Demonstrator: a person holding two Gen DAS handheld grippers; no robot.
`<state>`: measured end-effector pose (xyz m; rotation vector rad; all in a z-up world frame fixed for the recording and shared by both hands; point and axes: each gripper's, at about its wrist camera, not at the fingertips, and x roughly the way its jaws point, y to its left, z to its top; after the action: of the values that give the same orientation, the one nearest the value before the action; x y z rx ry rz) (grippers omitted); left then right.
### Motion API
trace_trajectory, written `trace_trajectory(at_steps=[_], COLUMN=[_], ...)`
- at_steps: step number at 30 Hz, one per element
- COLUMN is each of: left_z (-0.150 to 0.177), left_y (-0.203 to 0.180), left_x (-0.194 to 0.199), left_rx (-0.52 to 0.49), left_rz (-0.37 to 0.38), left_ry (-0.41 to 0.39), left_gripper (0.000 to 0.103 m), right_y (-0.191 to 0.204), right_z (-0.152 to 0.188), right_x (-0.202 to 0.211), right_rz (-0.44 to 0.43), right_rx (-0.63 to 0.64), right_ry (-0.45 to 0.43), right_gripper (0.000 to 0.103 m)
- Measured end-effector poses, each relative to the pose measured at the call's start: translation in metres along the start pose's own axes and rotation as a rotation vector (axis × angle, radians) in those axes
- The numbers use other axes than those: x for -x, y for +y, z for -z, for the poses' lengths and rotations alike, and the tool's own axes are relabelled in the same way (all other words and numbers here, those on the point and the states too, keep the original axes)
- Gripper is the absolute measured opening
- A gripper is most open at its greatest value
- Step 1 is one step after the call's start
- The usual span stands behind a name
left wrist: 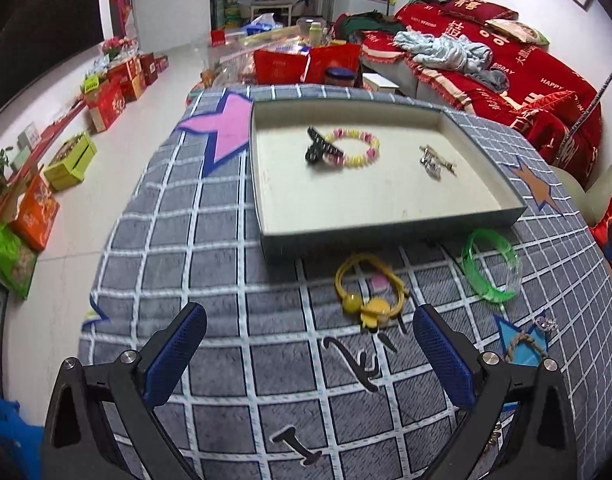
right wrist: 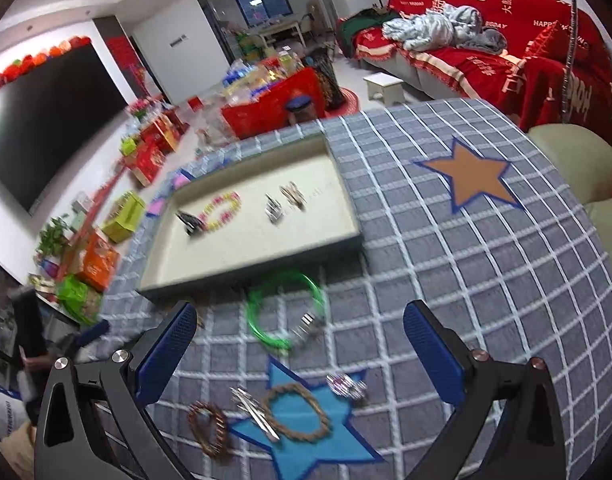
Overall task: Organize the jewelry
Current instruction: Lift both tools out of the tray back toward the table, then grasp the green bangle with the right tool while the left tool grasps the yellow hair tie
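Both grippers are hovering wide open over the checked cloth (left wrist: 233,288), holding nothing: the left gripper (left wrist: 310,330) near the yellow bracelet (left wrist: 370,292), the right gripper (right wrist: 299,330) above the green bangle (right wrist: 283,312), which is showing blurred. The tray (left wrist: 390,232) is holding a black hair claw (left wrist: 320,148), a beaded bracelet (left wrist: 358,146) and silver clips (left wrist: 436,160). A braided ring (left wrist: 524,344) is sitting half hidden behind the left gripper's finger.

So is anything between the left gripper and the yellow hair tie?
Nothing visible. The left gripper is open above bare cloth, and the yellow hair tie lies just ahead, short of the tray.
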<state>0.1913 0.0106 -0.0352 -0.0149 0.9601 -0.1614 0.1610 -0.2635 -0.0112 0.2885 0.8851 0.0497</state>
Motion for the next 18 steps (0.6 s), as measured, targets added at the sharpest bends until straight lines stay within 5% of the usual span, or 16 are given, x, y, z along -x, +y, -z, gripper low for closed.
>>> trace_trajectory(at_steps=[15, 18], left_z=[0.01, 0.009], left_y=[-0.006, -0.011], left_x=[-0.022, -0.027], left_rx=[0.031, 0.023], left_rz=[-0.034, -0.04], left_ry=[0.045, 0.045], left_gripper=[0.103, 0.103], right_y=[-0.049, -0.054], right_z=[0.046, 0.05], right_x=[-0.015, -0.019], right_rz=[0.188, 0.19], right_rx=[0.123, 0.138], right_ry=[0.103, 0.115], right_gripper=[0.102, 0.094])
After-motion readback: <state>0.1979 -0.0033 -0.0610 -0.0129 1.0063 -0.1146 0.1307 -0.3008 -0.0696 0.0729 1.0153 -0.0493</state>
